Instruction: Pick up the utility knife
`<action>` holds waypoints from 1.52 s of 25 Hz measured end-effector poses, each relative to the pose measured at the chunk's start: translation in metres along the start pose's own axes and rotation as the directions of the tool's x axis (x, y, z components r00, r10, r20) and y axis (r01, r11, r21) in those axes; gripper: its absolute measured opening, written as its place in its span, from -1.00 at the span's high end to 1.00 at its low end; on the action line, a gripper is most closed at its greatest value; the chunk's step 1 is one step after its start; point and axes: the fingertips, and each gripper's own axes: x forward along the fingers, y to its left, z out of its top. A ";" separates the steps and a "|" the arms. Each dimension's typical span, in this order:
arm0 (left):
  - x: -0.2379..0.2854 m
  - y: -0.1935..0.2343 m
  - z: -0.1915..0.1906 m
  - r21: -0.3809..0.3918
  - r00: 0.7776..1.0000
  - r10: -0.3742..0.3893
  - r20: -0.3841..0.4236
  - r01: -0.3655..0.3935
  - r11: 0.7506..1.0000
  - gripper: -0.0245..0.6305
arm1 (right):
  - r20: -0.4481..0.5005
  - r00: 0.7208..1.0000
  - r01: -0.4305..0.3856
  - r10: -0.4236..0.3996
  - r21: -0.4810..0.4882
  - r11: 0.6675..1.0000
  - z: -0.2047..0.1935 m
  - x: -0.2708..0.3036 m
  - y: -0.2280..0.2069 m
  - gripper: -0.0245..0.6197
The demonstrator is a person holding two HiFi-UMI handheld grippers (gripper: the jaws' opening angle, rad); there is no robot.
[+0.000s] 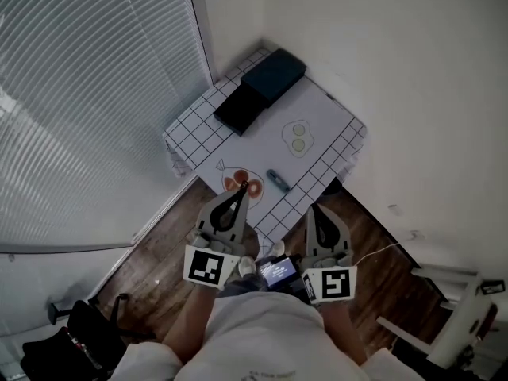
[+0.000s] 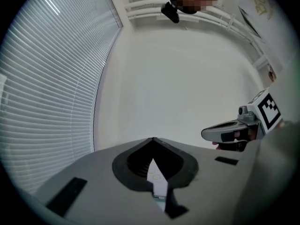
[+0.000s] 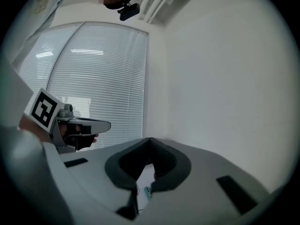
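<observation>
The utility knife [image 1: 278,181], small and blue-grey, lies near the front edge of a little corner table [image 1: 186,137] covered with a white grid-patterned cloth. My left gripper [image 1: 244,187] hovers over that front edge, its tip just left of the knife and above a red print. Its jaws meet at a point in the left gripper view [image 2: 153,139], with nothing held. My right gripper [image 1: 312,207] is off the table's front right edge, short of the knife. Its jaws are also shut and empty in the right gripper view [image 3: 150,139]. Both point level toward the corner walls.
Two dark flat boxes [image 1: 258,92] lie stacked at the back of the table. Window blinds [image 1: 87,94] run along the left and white walls close the corner. On the wooden floor are a black bag [image 1: 79,344] at left and white furniture [image 1: 456,316] at right.
</observation>
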 end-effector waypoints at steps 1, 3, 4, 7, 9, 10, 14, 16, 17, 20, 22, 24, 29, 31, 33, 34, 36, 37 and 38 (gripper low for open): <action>0.004 0.001 0.000 -0.001 1.000 0.009 -0.001 -0.009 1.000 0.91 | -0.004 1.000 -0.012 0.012 0.002 1.000 -0.002 0.004 -0.003 0.90; 0.013 0.001 -0.001 -0.002 1.000 0.024 -0.006 -0.024 1.000 0.91 | -0.011 0.999 -0.034 0.034 0.010 0.999 -0.006 0.011 -0.009 0.90; 0.018 0.001 -0.002 -0.003 0.999 0.031 -0.009 -0.031 1.000 0.91 | -0.015 0.999 -0.044 0.045 0.011 0.999 -0.008 0.014 -0.013 0.90; 0.028 -0.003 -0.005 -0.002 0.999 0.045 -0.015 -0.045 0.999 0.91 | -0.028 0.997 -0.067 0.067 0.009 0.998 -0.014 0.024 -0.022 0.90; 0.034 -0.007 -0.006 0.015 0.998 0.050 -0.023 -0.050 0.999 0.91 | -0.028 0.996 -0.079 0.080 0.019 0.997 -0.017 0.029 -0.027 0.90; 0.037 -0.008 -0.008 0.024 0.998 0.053 -0.028 -0.052 0.998 0.91 | -0.027 0.996 -0.087 0.087 0.022 0.996 -0.018 0.031 -0.030 0.90; 0.046 -0.008 -0.013 0.023 0.998 0.055 -0.043 -0.054 0.998 0.91 | -0.040 0.992 -0.115 0.116 0.030 0.993 -0.023 0.038 -0.035 0.90; 0.050 -0.005 -0.019 0.029 0.997 0.048 -0.064 -0.047 0.998 0.91 | -0.059 0.990 -0.127 0.130 0.041 0.991 -0.030 0.043 -0.036 0.90; 0.053 -0.002 -0.023 0.033 0.996 0.046 -0.077 -0.044 0.998 0.91 | -0.068 0.989 -0.131 0.134 0.040 0.991 -0.033 0.047 -0.036 0.90; 0.061 0.004 -0.036 0.028 0.994 0.037 -0.099 -0.034 0.999 0.91 | -0.096 0.986 -0.132 0.135 0.035 0.991 -0.044 0.058 -0.037 0.90; 0.063 0.006 -0.047 0.011 0.993 0.030 -0.117 -0.029 1.000 0.91 | -0.120 0.983 -0.132 0.136 0.034 0.991 -0.054 0.063 -0.037 0.90; 0.066 0.008 -0.059 -0.010 0.990 0.024 -0.140 -0.025 1.000 0.91 | -0.139 0.981 -0.132 0.136 0.037 0.991 -0.064 0.068 -0.037 0.90; 0.075 0.009 -0.088 -0.022 0.983 -0.005 -0.182 0.001 1.000 0.91 | -0.213 0.967 -0.138 0.142 0.034 0.990 -0.099 0.072 -0.036 0.90; 0.079 0.008 -0.100 -0.026 0.980 -0.013 -0.200 0.007 1.000 0.91 | -0.240 0.960 -0.144 0.148 0.034 0.989 -0.113 0.074 -0.036 0.90; 0.082 0.007 -0.112 -0.029 0.977 -0.021 -0.212 0.016 0.999 0.91 | -0.257 0.954 -0.150 0.153 0.032 0.988 -0.126 0.077 -0.037 0.90; 0.084 0.006 -0.118 -0.032 0.975 -0.028 -0.220 0.022 0.999 0.91 | -0.263 0.952 -0.152 0.155 0.034 0.988 -0.132 0.078 -0.036 0.90; 0.086 0.003 -0.129 -0.040 0.970 -0.047 -0.240 0.038 0.998 0.91 | -0.279 0.947 -0.152 0.160 0.050 0.987 -0.144 0.079 -0.035 0.90; 0.087 0.002 -0.135 -0.044 0.967 -0.054 -0.251 0.044 0.998 0.91 | -0.292 0.942 -0.153 0.164 0.059 0.986 -0.151 0.080 -0.035 0.90; 0.088 0.001 -0.140 -0.051 0.964 -0.059 -0.261 0.047 0.998 0.91 | -0.305 0.937 -0.156 0.170 0.068 0.985 -0.158 0.081 -0.033 0.90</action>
